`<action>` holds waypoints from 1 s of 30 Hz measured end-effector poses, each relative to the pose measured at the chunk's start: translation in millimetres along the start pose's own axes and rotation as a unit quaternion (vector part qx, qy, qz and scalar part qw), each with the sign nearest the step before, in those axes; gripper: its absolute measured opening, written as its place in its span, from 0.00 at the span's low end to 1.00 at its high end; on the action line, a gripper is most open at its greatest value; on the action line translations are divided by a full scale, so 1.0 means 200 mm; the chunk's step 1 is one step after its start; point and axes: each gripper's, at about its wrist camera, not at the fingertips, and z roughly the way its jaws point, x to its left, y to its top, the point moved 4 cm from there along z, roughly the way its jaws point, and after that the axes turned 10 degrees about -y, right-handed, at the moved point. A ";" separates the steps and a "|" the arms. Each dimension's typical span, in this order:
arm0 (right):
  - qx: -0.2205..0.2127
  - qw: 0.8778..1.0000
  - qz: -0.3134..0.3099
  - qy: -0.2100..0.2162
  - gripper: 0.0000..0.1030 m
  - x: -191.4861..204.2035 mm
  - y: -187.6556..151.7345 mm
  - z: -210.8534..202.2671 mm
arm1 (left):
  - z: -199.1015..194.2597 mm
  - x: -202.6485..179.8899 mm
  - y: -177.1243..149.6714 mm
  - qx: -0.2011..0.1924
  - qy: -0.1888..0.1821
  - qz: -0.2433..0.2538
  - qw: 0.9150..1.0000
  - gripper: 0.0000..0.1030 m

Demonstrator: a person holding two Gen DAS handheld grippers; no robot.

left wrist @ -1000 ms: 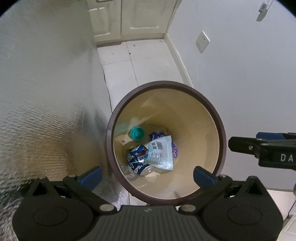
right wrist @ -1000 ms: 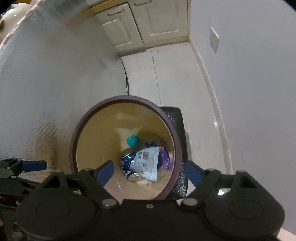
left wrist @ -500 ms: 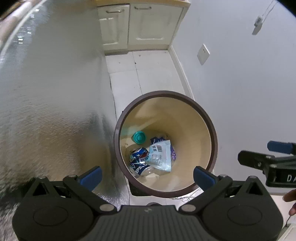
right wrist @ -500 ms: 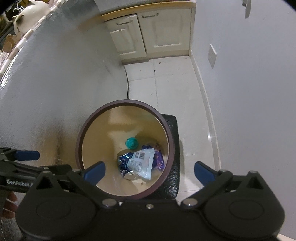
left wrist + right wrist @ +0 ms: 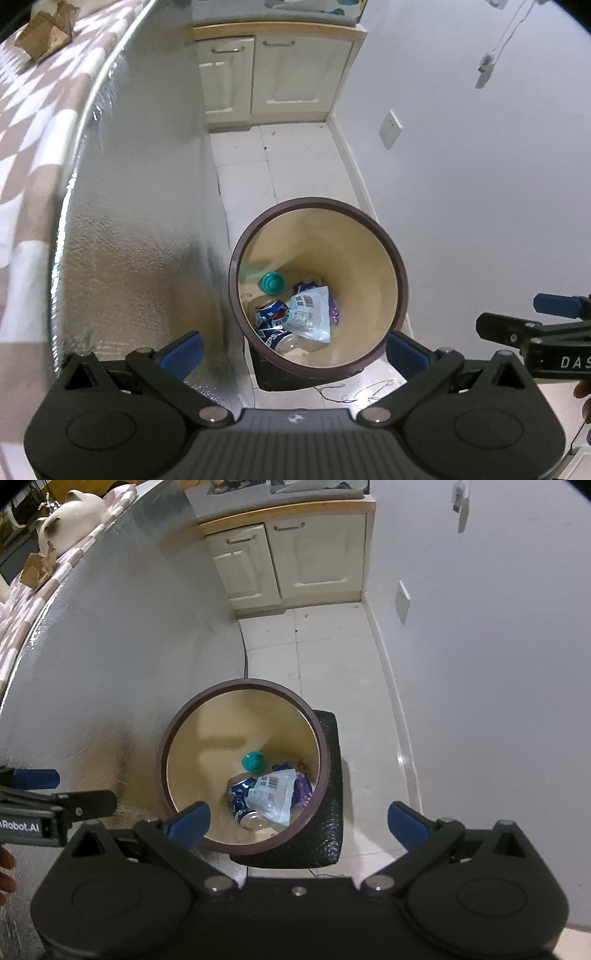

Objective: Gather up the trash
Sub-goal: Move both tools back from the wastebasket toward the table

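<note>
Down on the tiled floor, the round trash bin with its dark brown rim and tan inside stands tight between the silvery textured counter side and the pale wall, on a black mat. Both grippers hang high above it, looking nearly straight down into its mouth.

The left gripper has its blue-tipped fingers spread wide with nothing between them; in its view the near edge of the bin's rim lies right in the gap between the tips, while the trash sits deeper, well below and beyond them. The right gripper is likewise spread wide and empty; the bin sits toward its left finger, which overlaps the rim in that view.

At the bottom of the bin lie a crushed blue Pepsi can, a clear plastic packet with a barcode label lying partly over it, a purple wrapper tucked beside and under the packet, and a teal cap a little apart toward the far wall of the bin. Each gripper shows at the edge of the other's view, side by side and apart.

Cream cabinets close off the far end of the floor.
</note>
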 end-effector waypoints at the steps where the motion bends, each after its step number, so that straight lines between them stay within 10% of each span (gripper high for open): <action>1: -0.002 1.000 -0.001 -0.001 1.00 0.00 -0.01 -0.02 | -0.02 -0.01 0.00 -0.002 -0.002 0.002 1.000 1.00; 30: -0.132 0.991 0.005 -0.008 1.00 0.19 -0.11 -0.75 | -0.91 0.21 -0.24 -0.178 -0.009 0.004 0.984 1.00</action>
